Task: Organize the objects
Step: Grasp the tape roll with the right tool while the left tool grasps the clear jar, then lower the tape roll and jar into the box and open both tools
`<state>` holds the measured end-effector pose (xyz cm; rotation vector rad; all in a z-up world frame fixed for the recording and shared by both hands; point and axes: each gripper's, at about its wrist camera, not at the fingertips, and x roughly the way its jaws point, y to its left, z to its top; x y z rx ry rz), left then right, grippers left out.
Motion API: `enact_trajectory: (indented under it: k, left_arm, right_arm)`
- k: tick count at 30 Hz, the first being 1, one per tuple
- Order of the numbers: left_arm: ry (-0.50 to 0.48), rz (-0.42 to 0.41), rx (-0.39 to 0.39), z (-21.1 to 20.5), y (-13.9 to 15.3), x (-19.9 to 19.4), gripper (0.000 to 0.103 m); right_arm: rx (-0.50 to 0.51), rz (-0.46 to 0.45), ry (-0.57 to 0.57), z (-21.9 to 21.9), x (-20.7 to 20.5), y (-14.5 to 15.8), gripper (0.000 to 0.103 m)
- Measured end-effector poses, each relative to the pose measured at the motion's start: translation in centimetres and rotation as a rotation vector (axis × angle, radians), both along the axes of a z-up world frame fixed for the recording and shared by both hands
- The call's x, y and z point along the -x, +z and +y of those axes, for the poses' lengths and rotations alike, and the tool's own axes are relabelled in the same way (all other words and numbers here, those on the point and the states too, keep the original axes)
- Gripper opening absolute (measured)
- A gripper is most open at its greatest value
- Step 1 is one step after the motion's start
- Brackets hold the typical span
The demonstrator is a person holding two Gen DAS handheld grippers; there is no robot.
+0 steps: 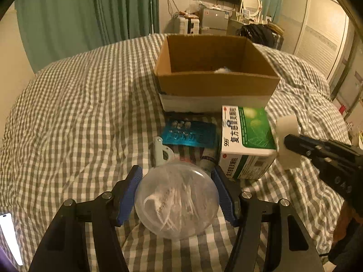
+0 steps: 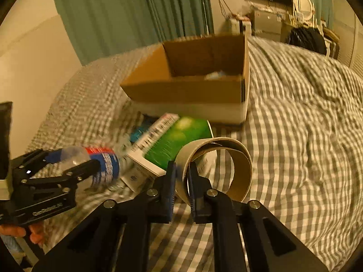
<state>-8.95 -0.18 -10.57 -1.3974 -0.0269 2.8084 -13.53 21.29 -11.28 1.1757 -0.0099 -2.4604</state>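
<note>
Clear plastic tub of white swabs, gripped sideways.

Grey-white checked bedspread; brown cardboard box; green-white medicine carton; green curtains.

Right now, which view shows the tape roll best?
Right wrist: the tape roll sits sharp and close, its wall pinched in the right gripper, hollow core visible. Left wrist shows the roll at frame edge, blurred, partly behind the gripper.

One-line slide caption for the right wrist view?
Right gripper pinches a tape roll above the checked bedspread, the open cardboard box ahead; left gripper holds a clear container.
</note>
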Motion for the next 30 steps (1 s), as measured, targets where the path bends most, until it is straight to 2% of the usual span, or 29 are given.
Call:
enact_trajectory:
  k: [4, 9, 15, 19, 25, 30]
  left_arm:
    - [-0.008, 0.037, -0.012, -0.2, 1.9, -0.3, 0.064]
    - [-0.032, 0.105, -0.02, -0.2, 5.8, 0.5, 0.064]
    - [-0.058, 0.224, -0.022, 0.3, 12.0, 3.7, 0.064]
    - [-0.08, 0.251, -0.014, 1.0, 14.3, 6.9, 0.064]
    - [-0.083, 0.25, -0.002, 1.5, 15.0, 12.5, 0.064]
    - [-0.063, 0.204, 0.019, 1.9, 12.8, 17.3, 0.064]
  right_arm:
    - [0.013, 0.065, 0.011, 0.1, -0.7, 3.3, 0.01]
    - [-0.006, 0.126, 0.016, 0.0, -0.8, 6.9, 0.01]
    - [-0.022, 0.193, 0.036, -0.4, 1.3, 11.2, 0.01]
    - [-0.024, 0.221, 0.058, -1.3, 4.2, 13.0, 0.01]
    - [0.027, 0.217, 0.043, -1.1, 9.9, 13.6, 0.01]
    - [0.106, 0.148, 0.044, -0.8, 14.8, 11.5, 0.01]
